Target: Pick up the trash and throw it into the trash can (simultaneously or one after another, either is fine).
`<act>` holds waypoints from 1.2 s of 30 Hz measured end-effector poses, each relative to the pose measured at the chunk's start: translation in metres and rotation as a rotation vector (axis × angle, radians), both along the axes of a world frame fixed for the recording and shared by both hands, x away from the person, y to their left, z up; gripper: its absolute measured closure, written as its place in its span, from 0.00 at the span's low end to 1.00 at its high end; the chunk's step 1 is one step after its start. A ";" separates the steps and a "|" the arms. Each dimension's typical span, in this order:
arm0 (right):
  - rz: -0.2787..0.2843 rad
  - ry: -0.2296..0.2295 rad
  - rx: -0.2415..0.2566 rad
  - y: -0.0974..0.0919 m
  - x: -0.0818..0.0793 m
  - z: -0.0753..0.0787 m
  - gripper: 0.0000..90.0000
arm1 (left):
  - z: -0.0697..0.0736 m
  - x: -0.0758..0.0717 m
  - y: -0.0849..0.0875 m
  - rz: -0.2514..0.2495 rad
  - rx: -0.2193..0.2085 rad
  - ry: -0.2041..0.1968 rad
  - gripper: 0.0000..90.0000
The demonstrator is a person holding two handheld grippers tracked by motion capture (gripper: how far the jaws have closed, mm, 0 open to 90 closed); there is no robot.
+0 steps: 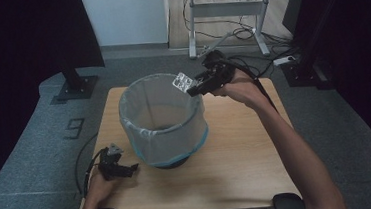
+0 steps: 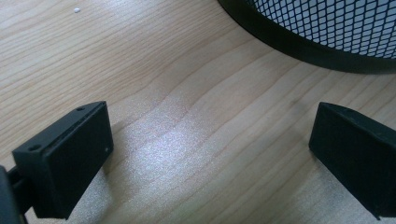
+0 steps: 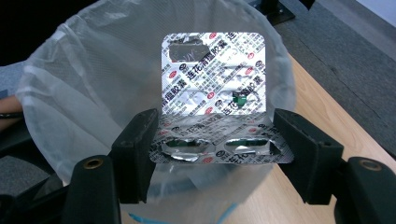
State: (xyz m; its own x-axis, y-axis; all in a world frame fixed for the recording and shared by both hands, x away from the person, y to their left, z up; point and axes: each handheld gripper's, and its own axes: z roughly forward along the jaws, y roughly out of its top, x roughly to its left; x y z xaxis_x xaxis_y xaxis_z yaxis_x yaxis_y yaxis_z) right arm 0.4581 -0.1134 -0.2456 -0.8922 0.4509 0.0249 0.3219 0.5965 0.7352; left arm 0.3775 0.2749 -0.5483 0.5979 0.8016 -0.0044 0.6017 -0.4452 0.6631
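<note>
A silver foil pill blister pack (image 3: 215, 98) with red print is bent upward and clamped by its lower edge between the jaws of my right gripper (image 3: 217, 154). In the high view that right gripper (image 1: 192, 86) holds the blister pack (image 1: 182, 80) over the far right rim of a mesh waste bin (image 1: 162, 124) lined with a clear plastic bag (image 3: 93, 79). My left gripper (image 1: 128, 169) rests low on the table's near left corner, beside the bin's base (image 2: 299, 44). Its jaws stand wide apart over bare wood, with nothing between them (image 2: 210, 149).
The wooden table (image 1: 247, 150) carries the bin near its middle. Dark screens stand at the far left and right. A desk frame with cables (image 1: 232, 28) is on the carpet beyond the table.
</note>
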 end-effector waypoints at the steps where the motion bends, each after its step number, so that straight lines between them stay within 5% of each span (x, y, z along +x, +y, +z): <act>1: 0.007 -0.002 -0.002 0.003 0.000 0.000 0.37 | 0.000 0.000 0.000 -0.001 -0.001 0.001 0.00; 18: 0.080 0.001 -0.052 0.060 0.005 -0.016 0.37 | 0.000 0.000 0.000 -0.002 -0.002 0.001 0.00; 33: 0.119 0.015 -0.153 0.088 0.006 -0.050 0.37 | 0.000 0.000 0.000 -0.002 -0.002 0.001 0.00; 36: 0.111 0.012 -0.166 0.091 0.006 -0.055 0.25 | 0.000 0.000 0.000 -0.002 -0.002 0.001 0.00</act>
State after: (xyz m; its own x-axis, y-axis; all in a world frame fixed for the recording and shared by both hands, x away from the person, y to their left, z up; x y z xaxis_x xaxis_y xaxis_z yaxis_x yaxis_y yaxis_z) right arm 0.4644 -0.0225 -0.3007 -0.9369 0.3484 -0.0304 0.2556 0.7416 0.6202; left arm 0.3778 0.2749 -0.5483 0.5999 0.8001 -0.0071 0.6015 -0.4452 0.6633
